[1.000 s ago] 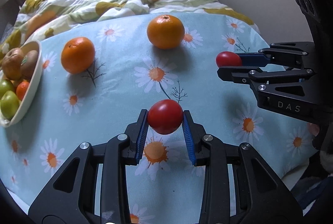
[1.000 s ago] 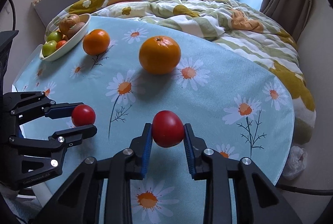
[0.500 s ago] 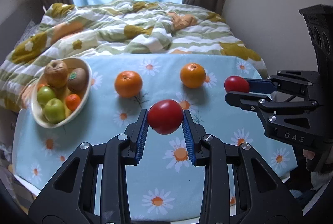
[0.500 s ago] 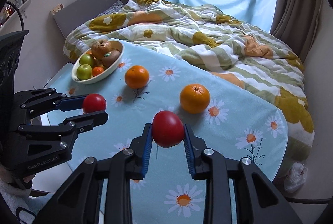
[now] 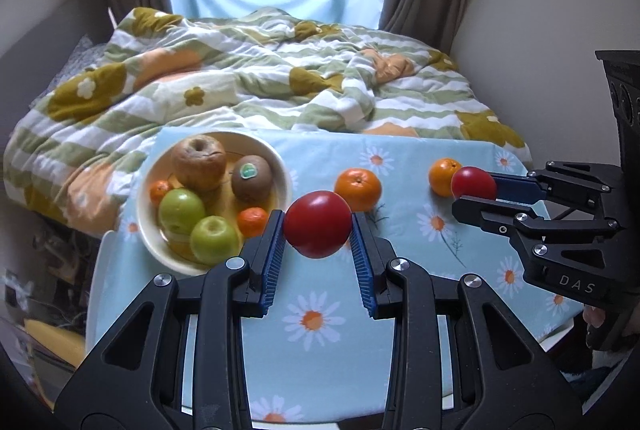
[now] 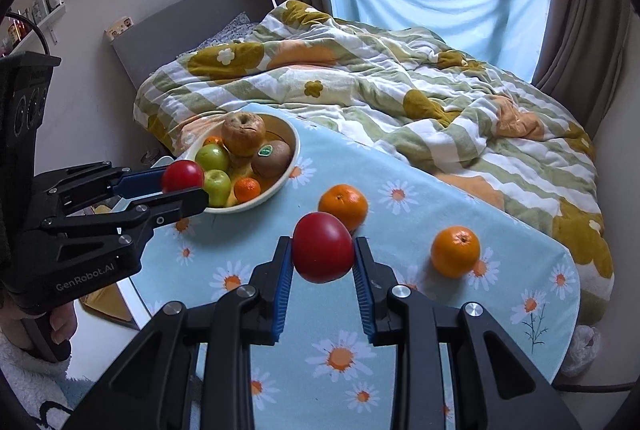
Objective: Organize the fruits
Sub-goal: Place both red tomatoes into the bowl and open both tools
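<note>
Two round red tomatoes in the air above a table under a pale-blue daisy-print cloth (image 5: 400,310), neither yet delivered. Left gripper (image 5: 318,226), jaws drawn in about halfway, blue ribbed pads pressed to either side of the first red tomato (image 5: 318,224), carried just right of the cream ceramic fruit bowl (image 5: 152,230). Right gripper (image 6: 323,254), closed to a like width, clamping the second red tomato (image 6: 323,248), held over the middle of the cloth, farther from the bowl.

Already in the bowl: a wrinkled brown apple (image 5: 199,162), a stickered brown kiwi (image 5: 252,179), two green apples (image 5: 182,210), small mandarins (image 5: 252,221).

Left to gather, judging by the layout: both tomatoes, presumably bound for the bowl, plus two loose oranges on the cloth, one near the centre (image 6: 343,206), one toward the right edge (image 6: 455,251). Roughly midway through; bowl fairly full, so little room for careful placement. Rumpled green-striped floral quilt (image 6: 360,90) behind the table.
</note>
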The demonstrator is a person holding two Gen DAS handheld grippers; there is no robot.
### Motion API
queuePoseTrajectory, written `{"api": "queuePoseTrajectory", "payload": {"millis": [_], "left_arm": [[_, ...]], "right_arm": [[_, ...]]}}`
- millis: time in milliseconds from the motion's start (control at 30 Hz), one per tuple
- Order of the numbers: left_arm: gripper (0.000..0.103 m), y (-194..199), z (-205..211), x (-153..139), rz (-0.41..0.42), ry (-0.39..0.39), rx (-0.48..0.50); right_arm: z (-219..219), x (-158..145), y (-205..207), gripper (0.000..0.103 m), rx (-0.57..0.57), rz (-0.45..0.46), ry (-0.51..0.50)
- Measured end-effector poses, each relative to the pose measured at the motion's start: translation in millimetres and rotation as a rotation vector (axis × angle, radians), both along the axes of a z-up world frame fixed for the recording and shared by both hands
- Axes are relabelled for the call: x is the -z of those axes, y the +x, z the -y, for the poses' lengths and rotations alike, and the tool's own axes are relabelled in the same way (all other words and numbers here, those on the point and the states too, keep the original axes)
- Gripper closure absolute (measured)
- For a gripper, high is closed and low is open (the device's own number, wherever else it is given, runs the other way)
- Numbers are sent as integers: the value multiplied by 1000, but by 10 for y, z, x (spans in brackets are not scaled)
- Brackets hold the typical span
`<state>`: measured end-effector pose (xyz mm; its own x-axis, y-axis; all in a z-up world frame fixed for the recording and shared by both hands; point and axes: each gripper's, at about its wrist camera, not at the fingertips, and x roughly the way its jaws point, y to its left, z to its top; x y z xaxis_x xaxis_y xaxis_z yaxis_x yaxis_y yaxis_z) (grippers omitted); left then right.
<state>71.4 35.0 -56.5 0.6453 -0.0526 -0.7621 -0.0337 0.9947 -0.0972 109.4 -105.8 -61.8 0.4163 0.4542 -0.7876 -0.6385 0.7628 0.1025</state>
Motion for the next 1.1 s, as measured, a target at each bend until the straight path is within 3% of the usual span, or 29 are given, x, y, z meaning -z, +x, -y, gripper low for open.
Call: {"api": "queuePoseTrajectory", "payload": {"millis": [367, 667, 1100], "left_arm": [[64, 269, -1019, 36, -12, -2, 0], [64, 692, -1622, 293, -67, -24, 52], [64, 1213, -1907, 957, -174, -5, 162]], "right_arm": [[-871, 54, 169, 76, 30, -41, 11], [-1333, 246, 370, 76, 118, -89, -8], [-1485, 542, 587, 76, 255, -156, -25]]}}
